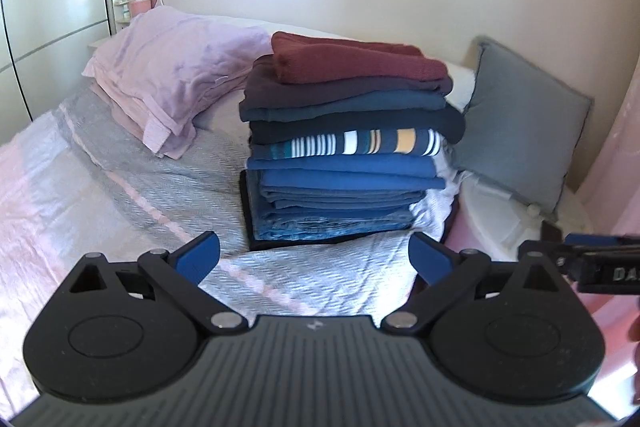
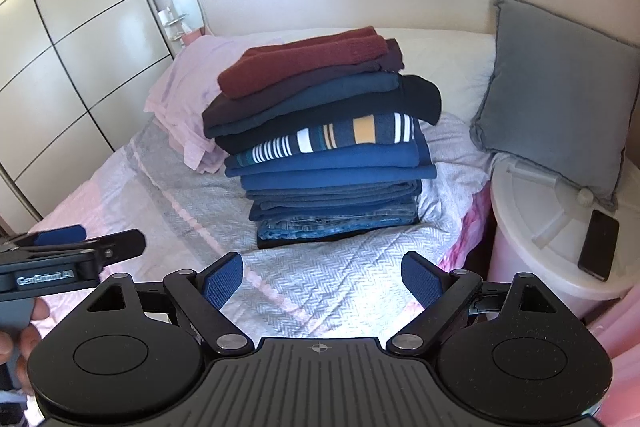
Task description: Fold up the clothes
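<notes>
A tall stack of folded clothes (image 1: pixel 344 147) (image 2: pixel 328 147) stands on the bed, with a maroon knit (image 1: pixel 356 61) (image 2: pixel 304 65) on top, dark and blue garments below, a striped one (image 1: pixel 360 143) (image 2: pixel 340 139) midway and denim at the bottom. My left gripper (image 1: pixel 314 251) is open and holds nothing, hovering over the bedspread just short of the stack. My right gripper (image 2: pixel 322 269) is also open and bare, facing the stack from the near right. Each gripper shows at the edge of the other's view, the left gripper (image 2: pixel 68 247) and the right gripper (image 1: pixel 592 255).
The bed has a grey-and-pink bedspread (image 1: pixel 132 187) (image 2: pixel 312 279). Lilac pillows (image 1: pixel 172 79) (image 2: pixel 180 95) lie left of the stack. A grey cushion (image 1: pixel 520 123) (image 2: pixel 560 91) leans on a white round bin lid (image 2: pixel 548 219) carrying a black phone (image 2: pixel 598 251). A white wardrobe (image 2: pixel 72 67) stands left.
</notes>
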`<state>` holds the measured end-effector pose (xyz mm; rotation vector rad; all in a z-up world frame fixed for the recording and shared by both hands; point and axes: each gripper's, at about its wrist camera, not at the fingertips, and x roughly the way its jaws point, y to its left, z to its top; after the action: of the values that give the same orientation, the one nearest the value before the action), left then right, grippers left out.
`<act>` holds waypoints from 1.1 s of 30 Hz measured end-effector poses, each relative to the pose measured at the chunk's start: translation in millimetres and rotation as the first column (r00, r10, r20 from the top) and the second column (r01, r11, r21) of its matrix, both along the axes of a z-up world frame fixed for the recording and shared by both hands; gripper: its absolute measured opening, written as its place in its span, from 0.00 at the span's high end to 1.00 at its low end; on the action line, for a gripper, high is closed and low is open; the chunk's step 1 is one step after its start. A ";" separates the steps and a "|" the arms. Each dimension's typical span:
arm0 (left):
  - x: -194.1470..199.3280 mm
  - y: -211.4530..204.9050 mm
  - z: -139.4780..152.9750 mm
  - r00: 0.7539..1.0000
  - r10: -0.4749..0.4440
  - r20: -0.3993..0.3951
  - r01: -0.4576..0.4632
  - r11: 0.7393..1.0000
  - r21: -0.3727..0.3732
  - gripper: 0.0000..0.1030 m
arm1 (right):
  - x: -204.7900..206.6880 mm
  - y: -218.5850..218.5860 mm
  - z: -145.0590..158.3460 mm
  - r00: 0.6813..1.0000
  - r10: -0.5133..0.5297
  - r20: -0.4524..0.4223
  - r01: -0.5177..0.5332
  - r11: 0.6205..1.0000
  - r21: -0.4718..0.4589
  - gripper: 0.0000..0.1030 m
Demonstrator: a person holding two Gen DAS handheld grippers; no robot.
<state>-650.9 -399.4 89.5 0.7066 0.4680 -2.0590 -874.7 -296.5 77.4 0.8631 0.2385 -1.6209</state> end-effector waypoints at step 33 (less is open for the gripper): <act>-19.3 -67.2 -35.3 0.994 0.004 0.112 -0.001 1.000 -0.029 0.05 | 23.8 -75.0 -10.9 0.984 -0.031 -0.173 0.036 0.999 0.029 0.13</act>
<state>-670.2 -466.6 54.2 0.7988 0.3744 -2.0080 -850.8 -371.5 66.5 0.7547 0.3740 -1.7294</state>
